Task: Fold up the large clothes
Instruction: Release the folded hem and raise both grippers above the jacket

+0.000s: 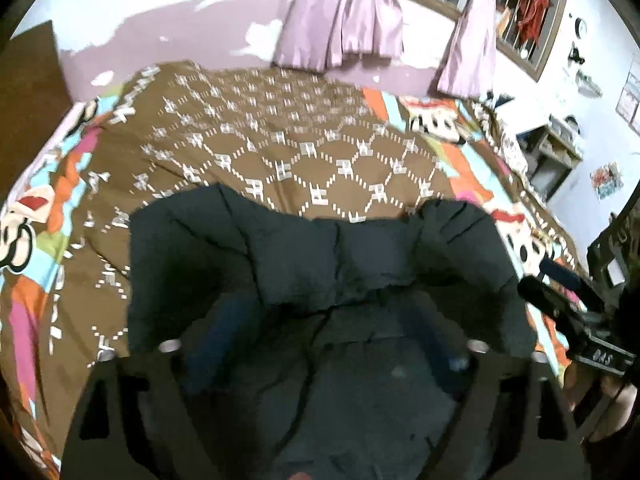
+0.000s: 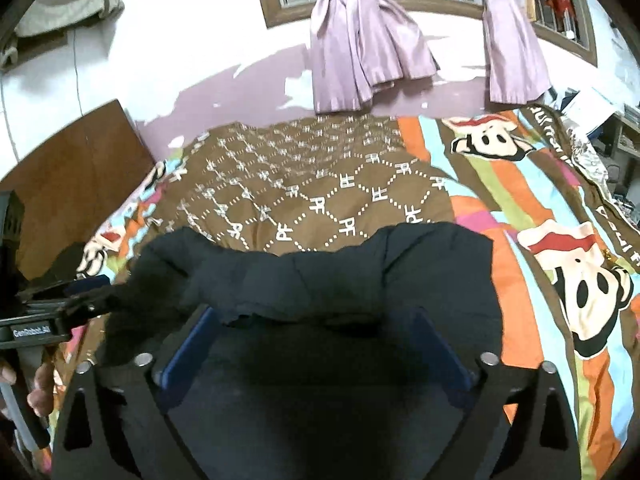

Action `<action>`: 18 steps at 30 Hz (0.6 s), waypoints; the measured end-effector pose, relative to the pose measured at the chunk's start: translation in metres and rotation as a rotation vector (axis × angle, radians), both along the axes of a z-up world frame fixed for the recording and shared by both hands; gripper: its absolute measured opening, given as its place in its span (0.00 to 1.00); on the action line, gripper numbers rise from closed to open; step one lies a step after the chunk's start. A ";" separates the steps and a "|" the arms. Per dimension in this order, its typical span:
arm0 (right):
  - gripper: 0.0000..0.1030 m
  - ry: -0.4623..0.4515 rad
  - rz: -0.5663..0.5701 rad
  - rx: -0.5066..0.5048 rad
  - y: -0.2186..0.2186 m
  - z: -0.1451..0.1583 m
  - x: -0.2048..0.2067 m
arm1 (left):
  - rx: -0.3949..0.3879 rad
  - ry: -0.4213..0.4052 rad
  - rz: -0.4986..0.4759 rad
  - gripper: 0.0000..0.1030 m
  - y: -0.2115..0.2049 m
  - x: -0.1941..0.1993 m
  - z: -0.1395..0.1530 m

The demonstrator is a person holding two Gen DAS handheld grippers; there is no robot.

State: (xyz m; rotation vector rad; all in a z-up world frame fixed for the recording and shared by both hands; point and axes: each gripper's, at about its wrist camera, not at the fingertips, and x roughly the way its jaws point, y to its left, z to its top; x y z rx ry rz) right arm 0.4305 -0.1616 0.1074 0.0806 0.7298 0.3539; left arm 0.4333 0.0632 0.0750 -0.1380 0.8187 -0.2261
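Bed (image 2: pixel 352 184) with brown patterned quilt, lilac curtains (image 2: pixel 368 48) behind. Dark garment (image 2: pixel 320 276) lies bunched on the quilt's near part, draped over both tools. Left tool (image 1: pixel 320 312) and right tool (image 2: pixel 316 320) have fingers spread wide, tips hidden by cloth; grip cannot be told.

White "PF" monograms are repeating across the brown diamond-patterned bedspread (image 2: pixel 320 200) in the middle of the right wrist frame. "GenRobot.AI" is showing on the left gripper (image 2: pixel 60 312) body at the left edge. Lettering on the right gripper (image 1: pixel 560 292) is blurring beyond reading
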 end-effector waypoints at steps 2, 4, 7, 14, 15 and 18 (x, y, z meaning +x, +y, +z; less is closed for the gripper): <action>1.00 -0.023 0.000 -0.003 -0.003 0.010 -0.013 | -0.014 -0.038 0.012 0.88 0.003 -0.017 0.015; 1.00 -0.048 0.000 -0.002 -0.006 0.021 -0.028 | -0.023 -0.065 0.019 0.91 0.004 -0.029 0.026; 1.00 -0.070 0.006 0.020 -0.012 0.035 -0.045 | -0.032 -0.097 0.013 0.92 0.006 -0.052 0.044; 1.00 -0.114 0.012 0.055 -0.022 0.065 -0.078 | -0.040 -0.137 0.001 0.93 0.007 -0.095 0.074; 1.00 -0.115 0.011 0.060 -0.024 0.068 -0.082 | -0.037 -0.143 0.001 0.94 0.007 -0.101 0.076; 1.00 -0.128 0.011 0.064 -0.026 0.079 -0.099 | -0.024 -0.170 0.010 0.94 0.004 -0.124 0.087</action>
